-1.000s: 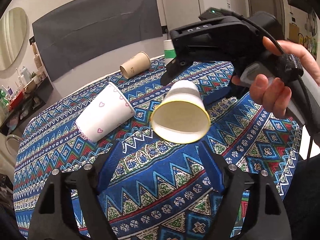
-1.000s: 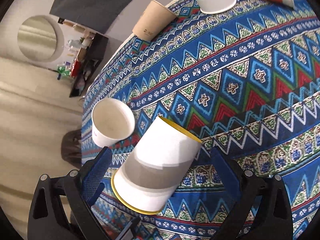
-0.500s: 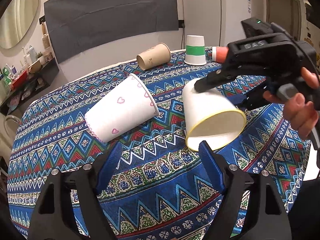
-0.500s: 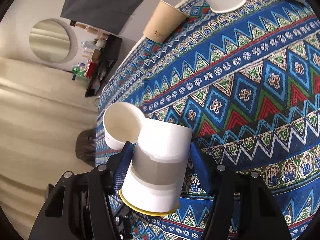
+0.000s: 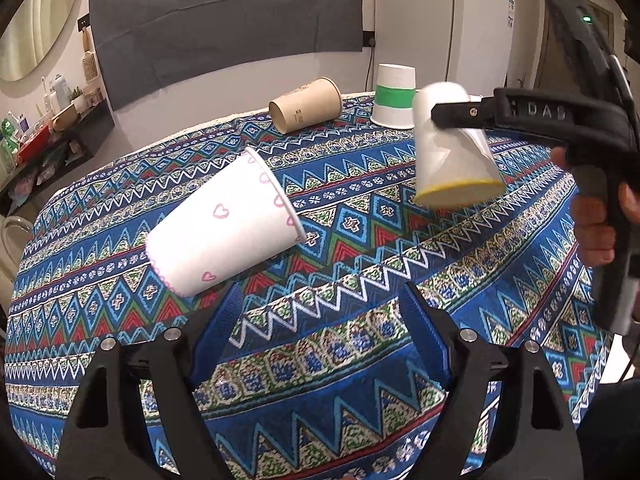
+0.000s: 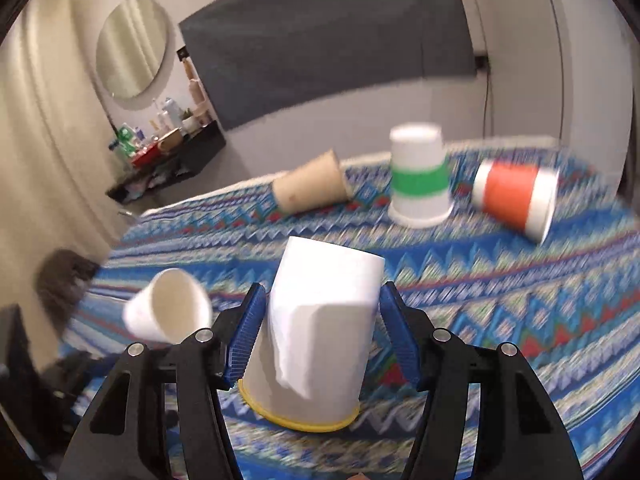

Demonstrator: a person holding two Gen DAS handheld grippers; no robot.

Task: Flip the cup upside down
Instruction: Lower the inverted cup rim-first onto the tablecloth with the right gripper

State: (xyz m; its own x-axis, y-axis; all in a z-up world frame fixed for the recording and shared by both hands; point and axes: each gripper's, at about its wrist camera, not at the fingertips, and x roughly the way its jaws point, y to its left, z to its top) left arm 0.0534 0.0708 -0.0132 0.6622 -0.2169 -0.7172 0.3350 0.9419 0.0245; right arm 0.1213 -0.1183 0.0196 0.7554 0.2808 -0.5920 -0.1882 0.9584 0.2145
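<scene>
A white paper cup with a yellow rim hangs mouth down, slightly tilted, just above the patterned tablecloth. My right gripper is shut on the cup, with its blue pads on both sides; its black body shows in the left wrist view. My left gripper is open and empty, low over the near part of the table. A white cup with pink hearts lies on its side just ahead of the left gripper's fingers.
A brown cup lies on its side at the back. A green-banded white cup stands upside down beside it. An orange cup lies on its side at the right. A fridge and a shelf stand behind the table.
My right gripper has rotated the yellow-rimmed cup from lying sideways to mouth down and moved it rightwards. The left gripper has stayed open and drawn back slightly.
</scene>
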